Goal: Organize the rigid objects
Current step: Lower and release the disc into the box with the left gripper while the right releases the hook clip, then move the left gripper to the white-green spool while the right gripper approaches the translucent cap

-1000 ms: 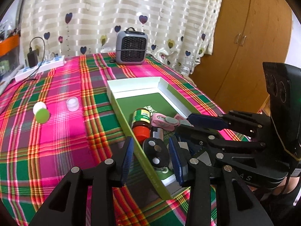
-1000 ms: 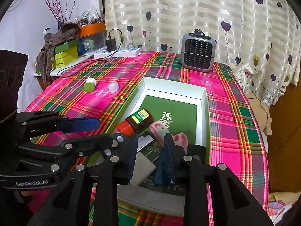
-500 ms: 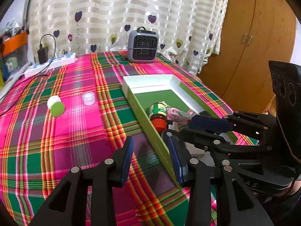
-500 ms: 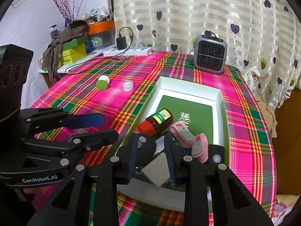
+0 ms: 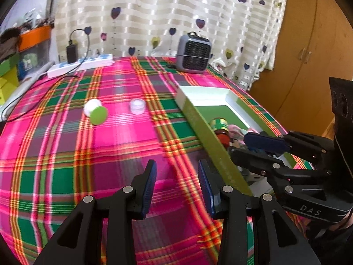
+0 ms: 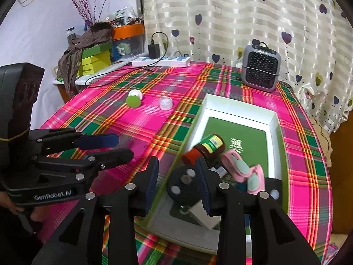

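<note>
A green box with white inner walls lies on the plaid tablecloth. It holds a brown bottle with a red cap, a pink clip, a black disc with silver dots and a grey block. A white jar with a green lid and a small clear jar lie loose on the cloth. My left gripper is open and empty above the cloth, left of the box. My right gripper is open over the box's near left corner.
A grey fan heater stands at the far edge. A white power strip with a charger lies far left. Boxes and clutter sit beyond the table. A wooden cabinet stands right.
My left gripper has moved left, from over the box out above the cloth. My right gripper has drawn back and left, and its jaws have opened wider.
</note>
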Demonstrator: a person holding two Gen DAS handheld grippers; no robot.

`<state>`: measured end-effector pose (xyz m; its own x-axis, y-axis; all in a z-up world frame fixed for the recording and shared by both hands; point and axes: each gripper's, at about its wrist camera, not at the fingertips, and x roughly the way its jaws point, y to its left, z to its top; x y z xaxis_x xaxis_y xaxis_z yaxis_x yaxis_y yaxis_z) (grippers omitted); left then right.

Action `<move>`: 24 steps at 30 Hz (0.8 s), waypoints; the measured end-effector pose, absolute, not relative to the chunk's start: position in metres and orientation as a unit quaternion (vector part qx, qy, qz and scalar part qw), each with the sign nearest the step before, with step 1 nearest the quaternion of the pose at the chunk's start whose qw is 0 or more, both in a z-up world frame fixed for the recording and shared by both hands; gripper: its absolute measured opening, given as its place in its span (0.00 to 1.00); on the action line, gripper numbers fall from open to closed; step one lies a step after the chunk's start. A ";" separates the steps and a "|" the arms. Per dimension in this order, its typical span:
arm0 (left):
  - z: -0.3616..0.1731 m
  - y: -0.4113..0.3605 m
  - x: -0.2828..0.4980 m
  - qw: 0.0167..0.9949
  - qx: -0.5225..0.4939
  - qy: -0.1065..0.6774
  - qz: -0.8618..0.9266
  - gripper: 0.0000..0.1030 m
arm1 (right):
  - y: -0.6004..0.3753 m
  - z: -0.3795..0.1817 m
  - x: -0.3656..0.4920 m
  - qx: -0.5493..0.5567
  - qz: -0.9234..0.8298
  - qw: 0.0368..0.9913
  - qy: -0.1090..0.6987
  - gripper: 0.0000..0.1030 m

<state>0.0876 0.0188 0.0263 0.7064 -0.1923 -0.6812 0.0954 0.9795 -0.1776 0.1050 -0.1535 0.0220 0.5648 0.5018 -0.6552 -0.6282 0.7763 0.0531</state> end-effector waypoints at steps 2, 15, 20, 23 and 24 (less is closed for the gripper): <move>0.025 0.024 0.088 0.921 -0.065 0.378 -0.070 0.37 | -0.147 0.022 0.105 -0.098 0.327 0.877 0.338 0.35; 0.039 0.085 0.114 0.924 -0.056 0.378 -0.020 0.37 | -0.106 0.032 0.120 -0.119 0.356 0.862 0.339 0.35; 0.039 0.102 0.136 0.923 -0.052 0.382 -0.015 0.37 | -0.086 0.031 0.133 -0.132 0.357 0.855 0.352 0.35; 0.033 0.108 0.150 0.919 -0.056 0.389 -0.015 0.37 | -0.076 0.030 0.145 -0.140 0.355 0.850 0.363 0.35; 0.031 0.110 0.154 0.919 -0.058 0.391 -0.015 0.37 | -0.074 0.029 0.149 -0.142 0.354 0.849 0.365 0.35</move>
<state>0.1540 0.1101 0.0313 0.6940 -0.0733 -0.7162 -0.0169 0.9929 -0.1180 0.1487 -0.0736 0.0292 0.4835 0.4977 -0.7200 -0.7052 0.7088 0.0164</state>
